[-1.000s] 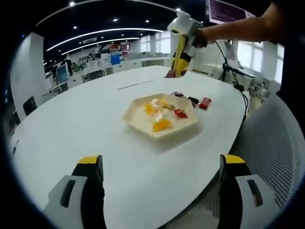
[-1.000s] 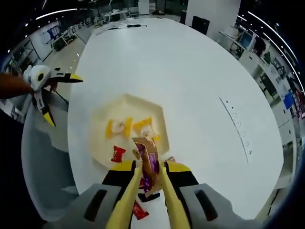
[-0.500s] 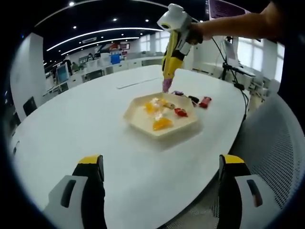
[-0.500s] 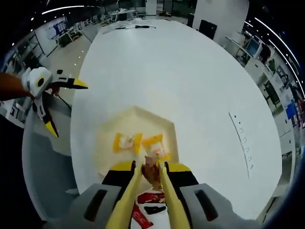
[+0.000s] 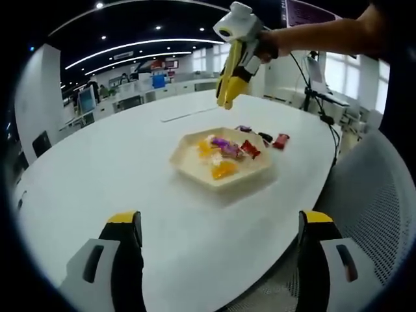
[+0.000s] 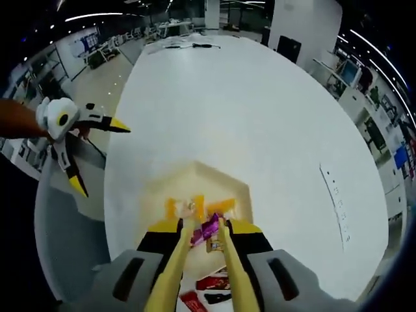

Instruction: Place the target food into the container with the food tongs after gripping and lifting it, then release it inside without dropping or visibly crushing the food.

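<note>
A cream hexagonal tray (image 5: 195, 170) sits on the white table and holds orange candies (image 5: 222, 170) and a purple-wrapped candy (image 5: 225, 145). Above and behind the tray, a hand holds my right gripper (image 5: 242, 58), shut on yellow food tongs (image 5: 226, 91) whose tips hang clear of the food with nothing in them. In the right gripper view the tongs (image 6: 170, 273) run out from my right gripper (image 6: 205, 237) over the tray (image 6: 195, 179), with the purple candy (image 6: 209, 229) lying beyond their tips. My left gripper (image 5: 219, 224) stands open near the table's edge and is also seen as the left gripper (image 6: 84, 146).
Several red and dark wrapped candies (image 5: 278, 140) lie on the table (image 5: 97, 169) just beyond the tray, seen as the loose candies (image 6: 211, 283) under the right gripper. A mesh chair (image 5: 370, 214) stands at the table's right side. Office desks stand far behind.
The tongs carried the purple candy down over the tray. The candy now lies in the tray and the tongs have lifted away without it. My left gripper has stayed put.
</note>
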